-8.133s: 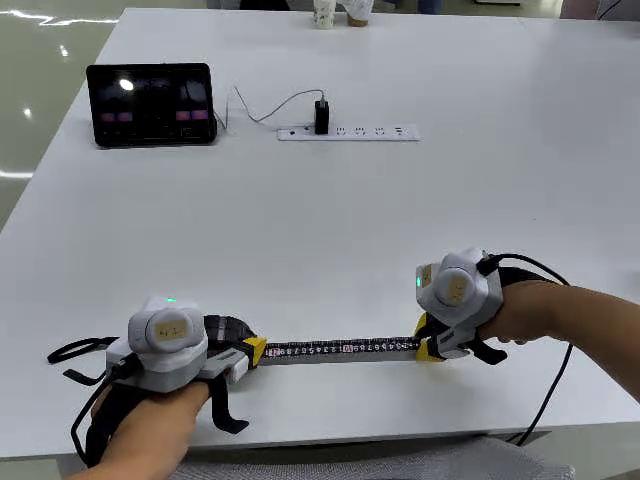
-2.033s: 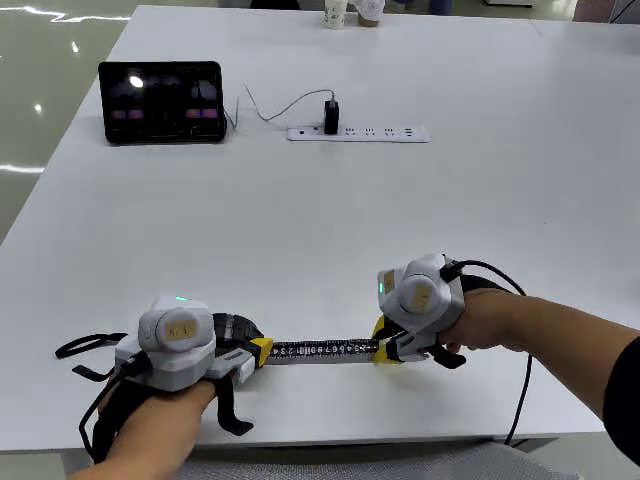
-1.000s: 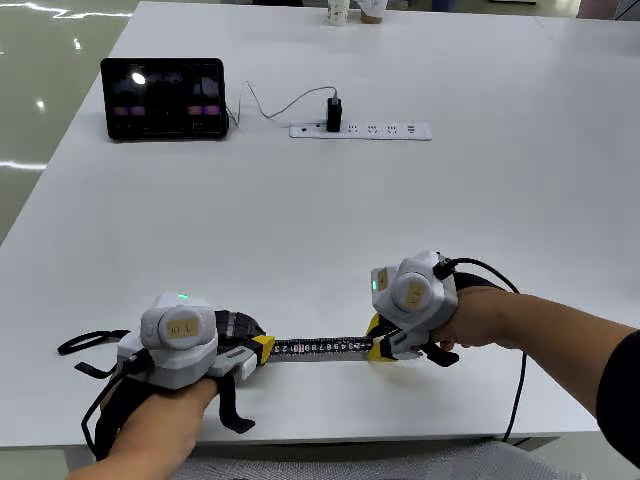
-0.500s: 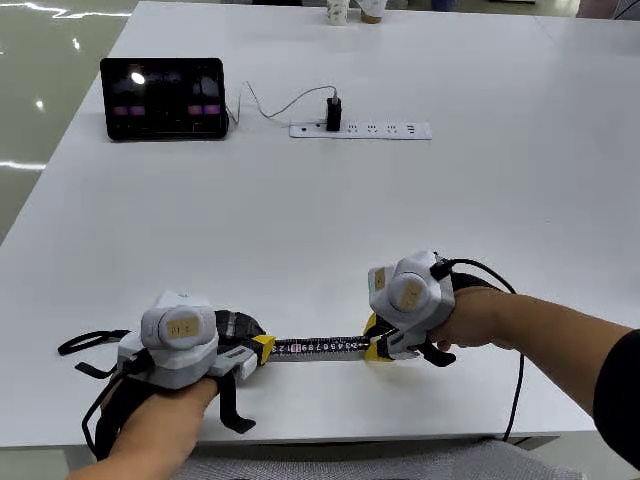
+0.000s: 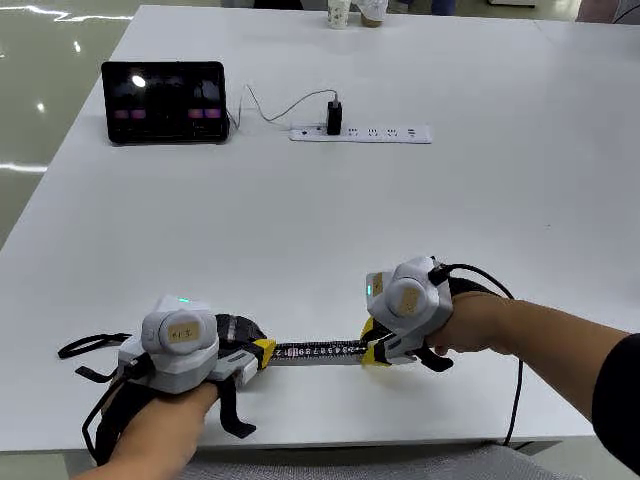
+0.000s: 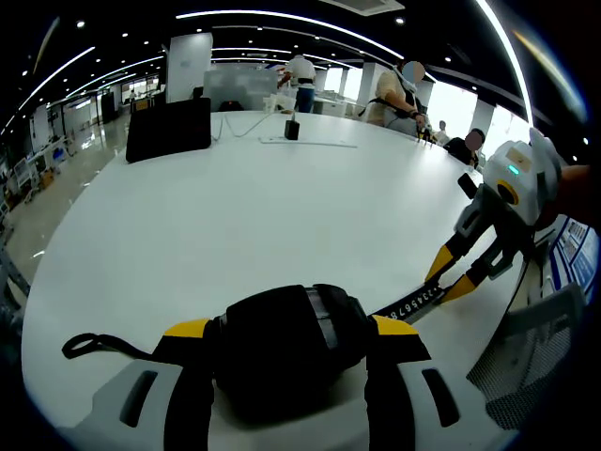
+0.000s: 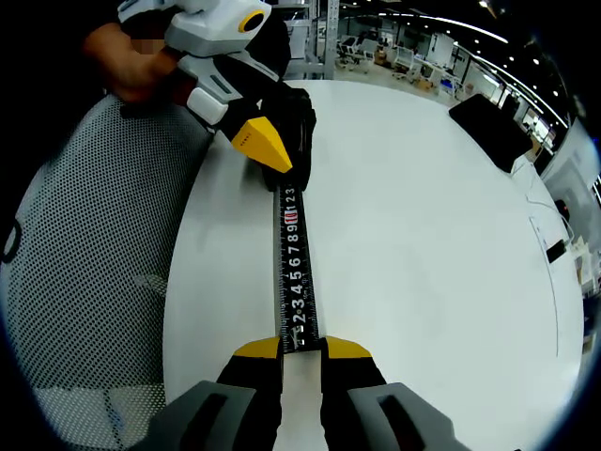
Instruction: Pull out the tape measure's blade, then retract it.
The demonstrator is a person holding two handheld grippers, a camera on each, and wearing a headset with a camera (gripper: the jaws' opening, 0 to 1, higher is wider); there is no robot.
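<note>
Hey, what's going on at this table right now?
A person holds a gripper in each hand. The left gripper is clamped on the black tape measure, and the right gripper pinches the end of its blade. A short length of blade is stretched between them, low over the white table.

Bright, even ceiling light; sharp focus, fisheye-warped edges.

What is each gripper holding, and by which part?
The left gripper clamps the tape measure's black case across its sides. The right gripper pinches the blade at its free end.
</note>
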